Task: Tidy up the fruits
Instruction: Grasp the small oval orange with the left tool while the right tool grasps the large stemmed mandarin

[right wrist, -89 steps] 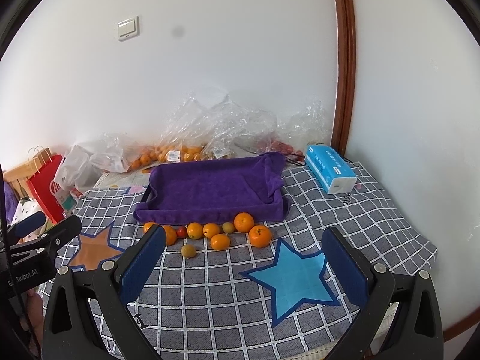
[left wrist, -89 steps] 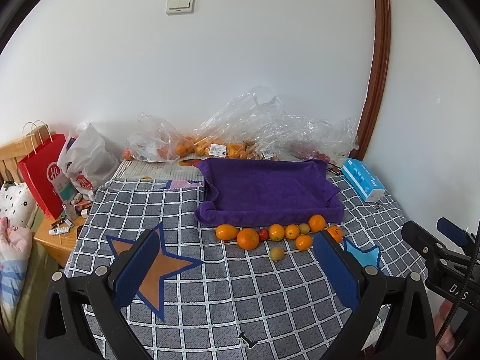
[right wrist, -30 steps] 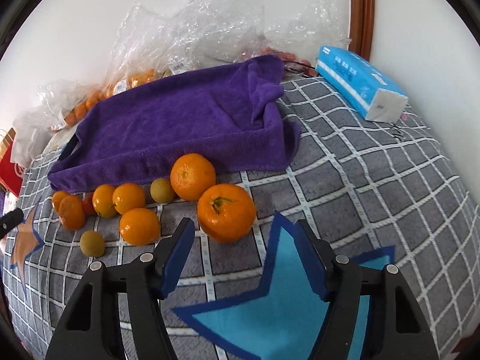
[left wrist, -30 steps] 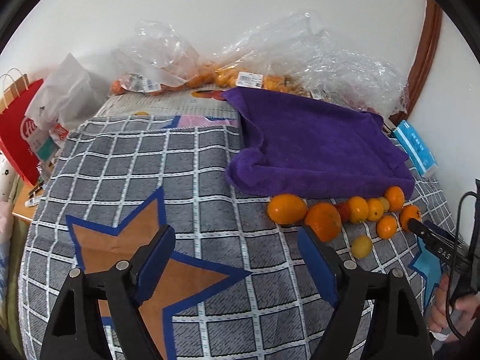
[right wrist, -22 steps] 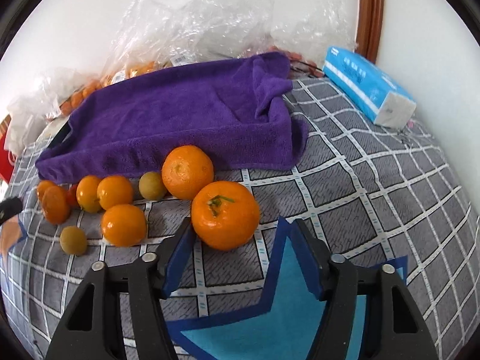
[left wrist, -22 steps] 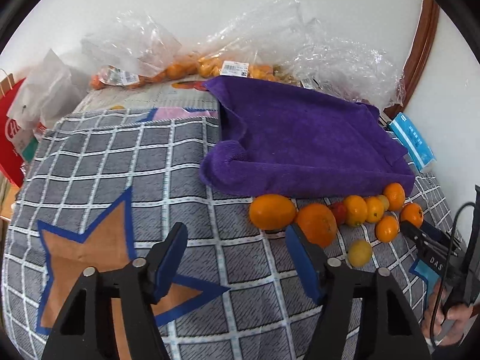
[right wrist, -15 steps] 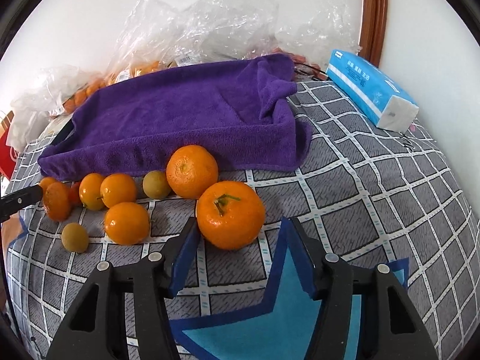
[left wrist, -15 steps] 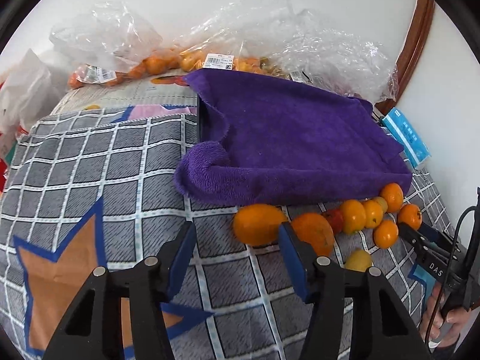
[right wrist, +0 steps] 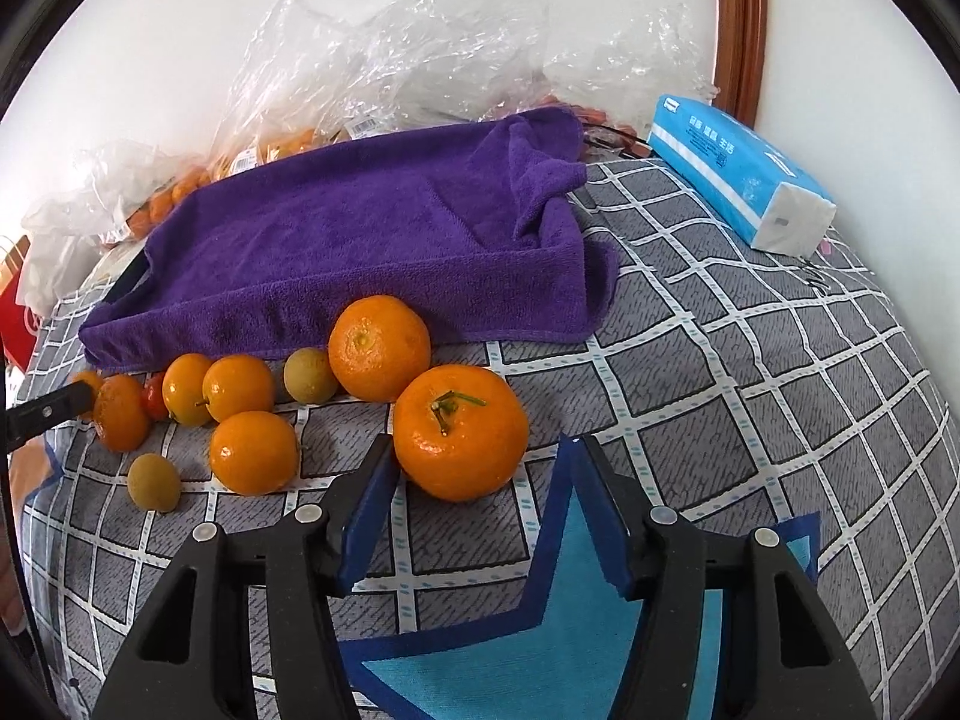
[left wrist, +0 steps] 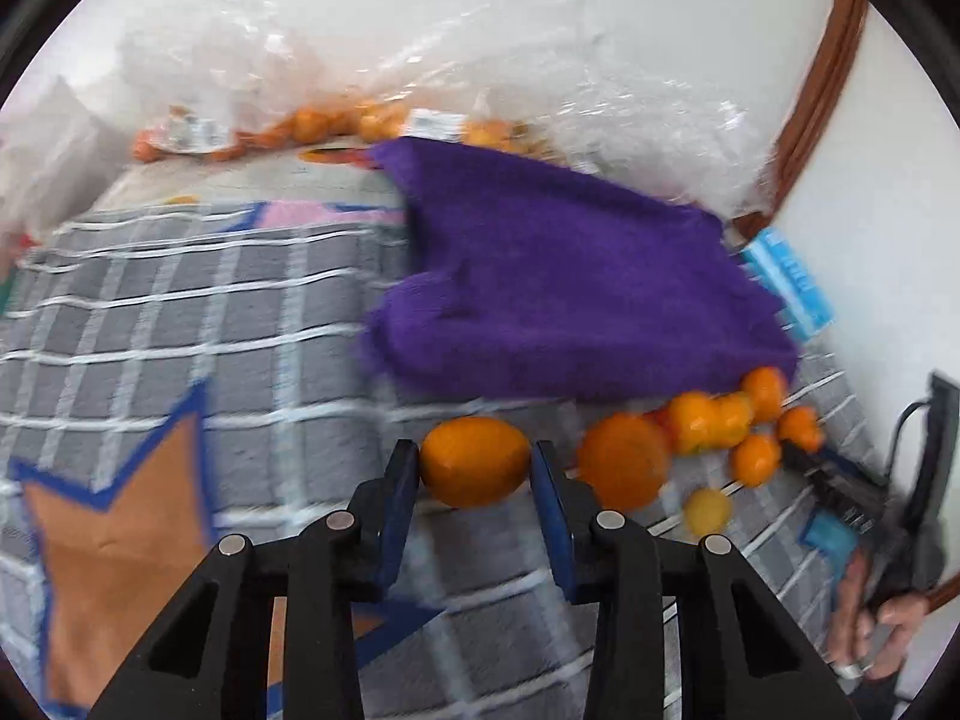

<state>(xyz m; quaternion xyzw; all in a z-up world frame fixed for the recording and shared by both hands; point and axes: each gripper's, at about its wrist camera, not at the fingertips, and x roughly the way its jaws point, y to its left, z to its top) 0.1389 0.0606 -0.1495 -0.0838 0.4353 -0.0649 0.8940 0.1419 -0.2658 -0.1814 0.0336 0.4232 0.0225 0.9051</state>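
the left tongs [left wrist: 474, 468] have just been closing, and now the two blue pads touch both sides of an oval orange fruit [left wrist: 475, 461], pinching it. this fruit sits on the grey checked cloth [left wrist: 180, 324], just in front of the near edge of the purple towel [left wrist: 558, 282]. the left picture is blurry.

the right tongs [right wrist: 480, 480] are spread partway. a big orange with a green stem [right wrist: 461, 431] sits between the tips. the left pad [right wrist: 369, 498] is right at its side, and the right pad is apart from it, so the fruit is not pinched.

another big orange [right wrist: 379, 347] rests against the front edge of the purple towel, just behind the stem orange. more small orange fruits [right wrist: 239, 387] and two small greenish ones [right wrist: 309, 375] lie in a row along the front of the towel, to the left of it. one small red fruit [right wrist: 155, 401] peeks out among them.

behind the purple towel are clear plastic bags [right wrist: 384, 60] with more orange fruit inside. to the right of the towel lies a blue tissue pack [right wrist: 741, 177]. a blue star [right wrist: 540, 648] on the cloth is in front of the towel, under the right tongs.
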